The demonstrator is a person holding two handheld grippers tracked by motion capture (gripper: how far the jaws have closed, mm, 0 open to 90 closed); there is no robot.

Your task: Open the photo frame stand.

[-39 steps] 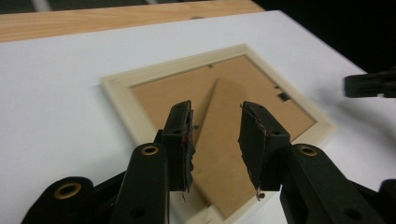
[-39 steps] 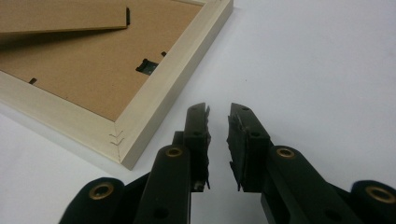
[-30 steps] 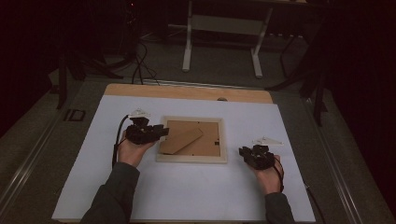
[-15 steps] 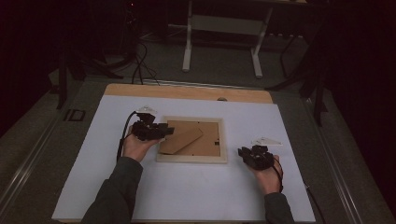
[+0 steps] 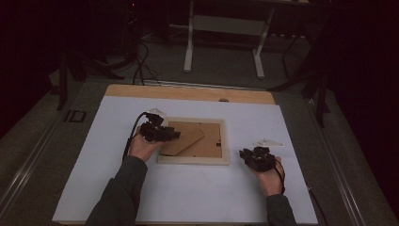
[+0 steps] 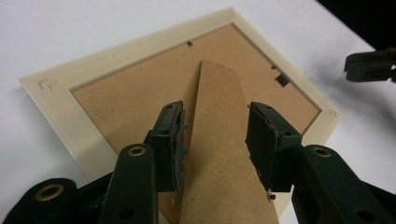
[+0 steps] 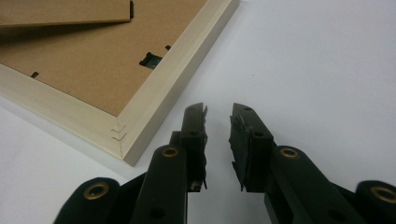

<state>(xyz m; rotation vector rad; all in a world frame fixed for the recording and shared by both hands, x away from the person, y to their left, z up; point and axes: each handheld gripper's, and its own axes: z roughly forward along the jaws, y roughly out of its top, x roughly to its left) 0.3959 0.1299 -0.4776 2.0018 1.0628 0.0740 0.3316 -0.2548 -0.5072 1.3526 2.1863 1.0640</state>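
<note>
One picture frame (image 5: pixel 194 159), pale wood, lying face down at the middle of the white table (image 5: pixel 188 197); brown backing board uppermost, its tapered easel stand (image 6: pixel 219 154) slanting from the frame's near-left toward its centre.

Left gripper (image 5: pixel 173 135): held in the person's left hand (image 5: pixel 143 147) at the frame's left edge, reaching right over the backing. In the left gripper view its jaws stand well apart, one on each side of the easel stand (image 5: pixel 186 140); whether the pads touch it, I cannot tell. Nothing is gripped.

Right gripper (image 5: pixel 244 154): held in the right hand (image 5: pixel 269 176), on the table just right of the frame's near-right corner (image 7: pixel 122 140), not touching it. Jaws parted by a narrow gap, empty.

Beyond the table's far edge: floor cables and a white stand, dimly lit.
</note>
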